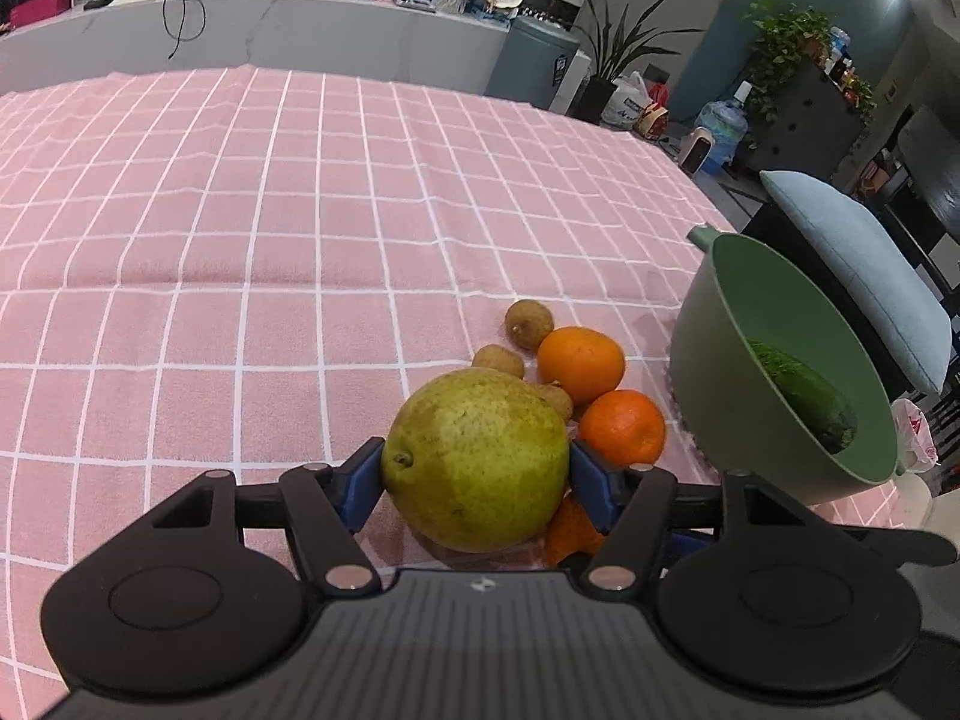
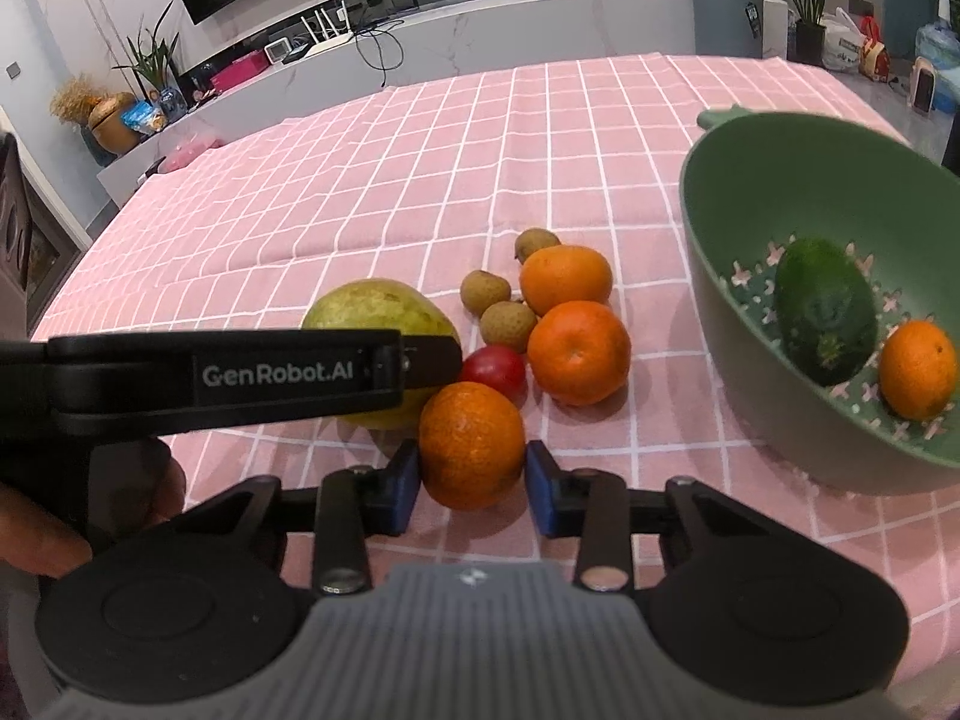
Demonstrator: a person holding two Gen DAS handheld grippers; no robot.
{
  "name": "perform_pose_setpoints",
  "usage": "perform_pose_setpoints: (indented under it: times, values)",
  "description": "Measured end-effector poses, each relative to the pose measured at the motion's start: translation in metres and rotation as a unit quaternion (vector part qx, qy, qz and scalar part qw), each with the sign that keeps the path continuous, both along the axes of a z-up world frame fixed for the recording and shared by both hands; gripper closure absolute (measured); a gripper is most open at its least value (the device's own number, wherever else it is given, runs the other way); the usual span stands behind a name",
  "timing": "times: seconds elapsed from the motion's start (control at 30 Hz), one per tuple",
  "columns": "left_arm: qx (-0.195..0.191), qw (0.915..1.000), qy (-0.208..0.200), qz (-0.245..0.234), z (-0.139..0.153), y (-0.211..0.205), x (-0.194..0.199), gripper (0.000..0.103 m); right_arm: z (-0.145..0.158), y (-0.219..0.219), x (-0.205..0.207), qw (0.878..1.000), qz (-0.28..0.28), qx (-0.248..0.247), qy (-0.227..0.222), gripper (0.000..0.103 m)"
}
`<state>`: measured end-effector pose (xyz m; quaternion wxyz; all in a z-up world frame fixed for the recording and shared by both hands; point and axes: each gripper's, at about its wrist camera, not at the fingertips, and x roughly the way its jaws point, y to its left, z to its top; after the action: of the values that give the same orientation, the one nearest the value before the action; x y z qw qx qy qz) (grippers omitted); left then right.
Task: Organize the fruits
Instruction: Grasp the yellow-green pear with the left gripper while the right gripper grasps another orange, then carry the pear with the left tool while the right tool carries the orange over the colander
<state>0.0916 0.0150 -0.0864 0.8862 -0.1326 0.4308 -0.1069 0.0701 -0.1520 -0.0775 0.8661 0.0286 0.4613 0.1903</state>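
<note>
My left gripper (image 1: 476, 468) is shut on a large green-yellow pear (image 1: 477, 459), which rests low over the pink checked cloth. It shows in the right wrist view as a black bar (image 2: 240, 375) across the pear (image 2: 372, 306). My right gripper (image 2: 472, 474) has its blue pads (image 2: 402, 480) on both sides of an orange (image 2: 471, 444); contact looks made. Two more oranges (image 2: 576, 351) (image 2: 564, 279), a red fruit (image 2: 495, 369) and three small brown fruits (image 2: 507, 324) lie behind. A green colander bowl (image 2: 750, 192) at right holds a green fruit (image 2: 825, 318) and an orange (image 2: 918, 369).
The pink checked tablecloth (image 1: 240, 210) stretches far and left. The table's right edge lies just past the bowl (image 1: 726, 324), with a blue-cushioned stool (image 1: 864, 258) beyond it. A counter with clutter runs along the far wall (image 1: 270, 24).
</note>
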Motion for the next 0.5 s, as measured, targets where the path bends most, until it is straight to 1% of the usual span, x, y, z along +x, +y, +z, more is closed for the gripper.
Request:
perform_pose_setpoints:
  times: [0.1,0.23,0.5]
  values:
    - [0.008,1.0000,0.003,0.002,0.003,0.000,-0.003,0.028,0.010,-0.002,-0.001,1.000,0.003,-0.007,-0.007,0.069]
    - [0.007,0.9999,0.000,0.008,0.012,0.002,-0.010,0.028,0.028,-0.010,-0.005,0.999,0.005,-0.005,-0.032,0.070]
    - [0.020,0.9997,-0.011,0.005,0.049,-0.004,-0.019,0.028,0.061,-0.030,-0.017,0.997,0.009,-0.011,-0.077,0.070]
